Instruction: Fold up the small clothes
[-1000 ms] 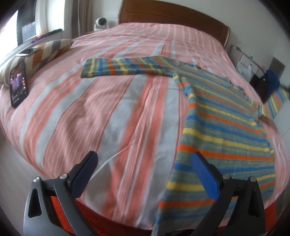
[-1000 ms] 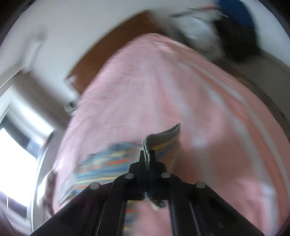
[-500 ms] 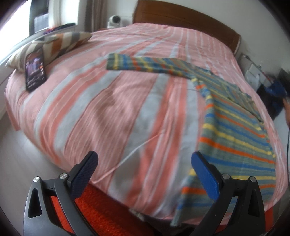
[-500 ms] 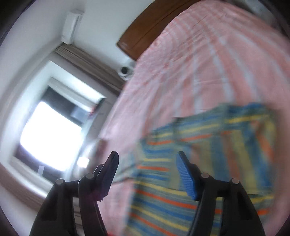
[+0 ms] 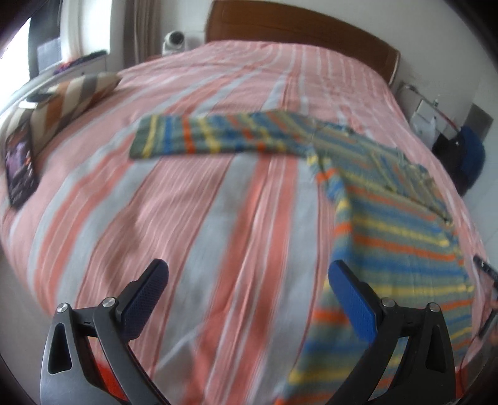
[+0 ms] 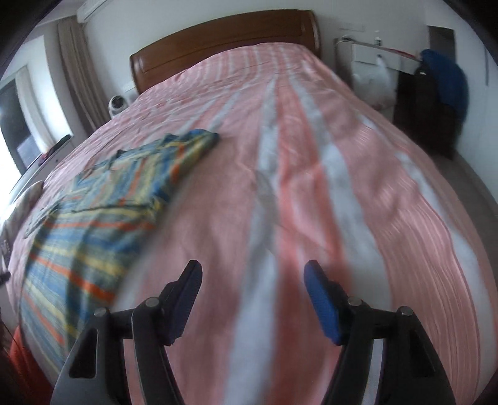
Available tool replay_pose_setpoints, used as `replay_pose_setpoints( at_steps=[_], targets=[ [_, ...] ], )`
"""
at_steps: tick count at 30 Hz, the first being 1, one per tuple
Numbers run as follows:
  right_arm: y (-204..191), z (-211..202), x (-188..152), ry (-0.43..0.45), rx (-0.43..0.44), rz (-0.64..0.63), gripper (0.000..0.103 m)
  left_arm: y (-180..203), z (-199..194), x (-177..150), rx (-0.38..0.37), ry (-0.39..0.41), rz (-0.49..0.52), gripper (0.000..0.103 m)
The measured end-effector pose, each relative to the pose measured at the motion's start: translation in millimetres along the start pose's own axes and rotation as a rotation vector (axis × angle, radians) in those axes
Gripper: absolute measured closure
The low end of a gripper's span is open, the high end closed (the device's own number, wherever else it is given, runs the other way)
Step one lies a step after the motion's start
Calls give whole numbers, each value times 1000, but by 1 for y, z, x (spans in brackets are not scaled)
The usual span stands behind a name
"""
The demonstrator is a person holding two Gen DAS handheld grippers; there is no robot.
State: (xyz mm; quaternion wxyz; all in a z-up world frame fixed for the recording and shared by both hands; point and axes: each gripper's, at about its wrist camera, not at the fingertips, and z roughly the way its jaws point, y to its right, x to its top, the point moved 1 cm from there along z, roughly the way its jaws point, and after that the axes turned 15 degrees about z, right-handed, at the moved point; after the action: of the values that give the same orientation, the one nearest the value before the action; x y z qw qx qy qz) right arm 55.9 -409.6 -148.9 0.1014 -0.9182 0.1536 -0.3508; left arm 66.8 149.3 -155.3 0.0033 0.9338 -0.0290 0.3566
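Note:
A striped knit sweater [image 5: 395, 236] in grey, blue, yellow and orange lies on the pink striped bed [image 5: 218, 218]. Its left sleeve [image 5: 211, 137] stretches flat to the left. Its right sleeve is folded over the body, as the right wrist view [image 6: 137, 174] shows. The hem hangs over the bed's near edge. My left gripper [image 5: 249, 289] is open and empty, above the bed left of the sweater. My right gripper [image 6: 252, 296] is open and empty, above bare bedding right of the sweater.
A striped pillow [image 5: 71, 96] and a dark phone [image 5: 20, 168] lie at the bed's left edge. A wooden headboard [image 5: 298, 28] is at the far end. A small camera [image 5: 176, 40] stands beside it. A dark bag with blue cloth [image 6: 435, 93] sits right of the bed.
My right gripper let go of the sleeve cuff, opened, and swung away to the right of the sweater. The right sleeve now lies folded on the body. My left gripper drew back slightly.

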Motion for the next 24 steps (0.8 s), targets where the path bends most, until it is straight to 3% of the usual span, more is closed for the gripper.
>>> replay_pose_setpoints(
  at_steps=[3,7,10,12,24],
  targets=[
    [2,7,-6,21,4,12,34,0,14,23,53,74,55,1],
    [-9,23,-9,23,12,-3,25,-11,51,31,145,64,106,1],
    [-7,24,-10,17,23,-1,23,-28,83,15,114,-5,58,0],
    [-8,24,-11,17,28,1,22,-31,79,9,91,44,36,0],
    [-8,23,-14,26,35,-1,21,-25,79,6,117,48,64,0]
  ],
)
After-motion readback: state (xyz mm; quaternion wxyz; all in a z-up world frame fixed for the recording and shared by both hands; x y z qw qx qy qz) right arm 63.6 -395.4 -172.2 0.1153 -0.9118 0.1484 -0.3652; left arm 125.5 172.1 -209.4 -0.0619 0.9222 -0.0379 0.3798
